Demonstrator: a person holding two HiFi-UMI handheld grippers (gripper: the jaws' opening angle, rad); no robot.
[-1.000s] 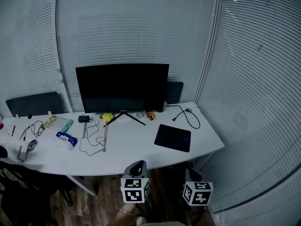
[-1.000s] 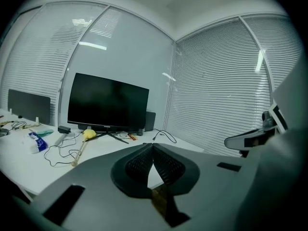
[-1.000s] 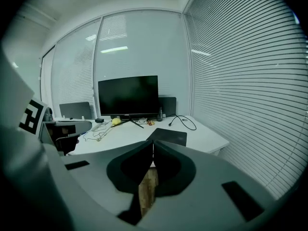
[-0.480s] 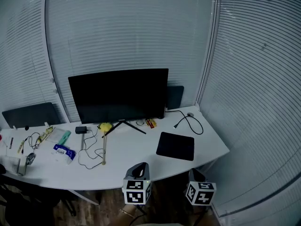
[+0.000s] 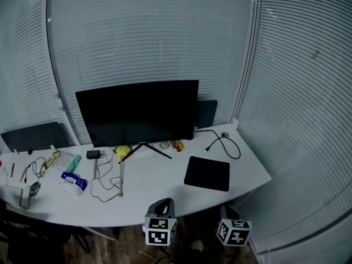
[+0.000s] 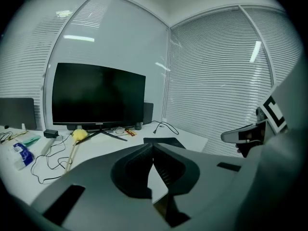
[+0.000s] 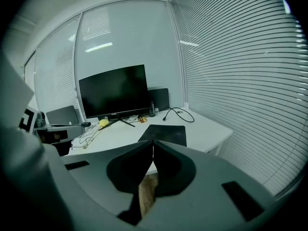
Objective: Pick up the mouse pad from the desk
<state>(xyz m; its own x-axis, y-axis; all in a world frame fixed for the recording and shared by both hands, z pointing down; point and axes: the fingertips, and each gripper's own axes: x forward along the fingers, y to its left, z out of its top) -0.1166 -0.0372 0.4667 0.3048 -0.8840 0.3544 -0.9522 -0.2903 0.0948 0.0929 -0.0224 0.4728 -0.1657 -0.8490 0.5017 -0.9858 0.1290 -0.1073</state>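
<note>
The black mouse pad [image 5: 207, 174] lies flat on the right part of the white desk [image 5: 159, 177], in front of the monitor's [image 5: 137, 113] right end and on the near side of the looped black cable [image 5: 225, 144], with its near edge close to the desk's curved front rim. Its long sides run roughly along that rim, a little skewed, so a short side faces the desk's right end. Both claws hang in front of the rim, not yet over the desktop and well apart from the pad. The right gripper [image 5: 227, 209] is the nearer of the two: in the right gripper view the pad [image 7: 163, 134] sits straight ahead, just above the tips of the right gripper [image 7: 153, 143], whose jaws are pressed together with nothing between them. The left gripper [image 5: 160, 204] sits further along the rim toward the desk's middle, and from it the pad [image 6: 163, 141] lies ahead and slightly to the right; its jaws are likewise closed and empty. In my judgement the right claw has the straighter line, but it needs to open before it meets the pad's near edge, since a thin flat pad offers only that edge to pinch
</note>
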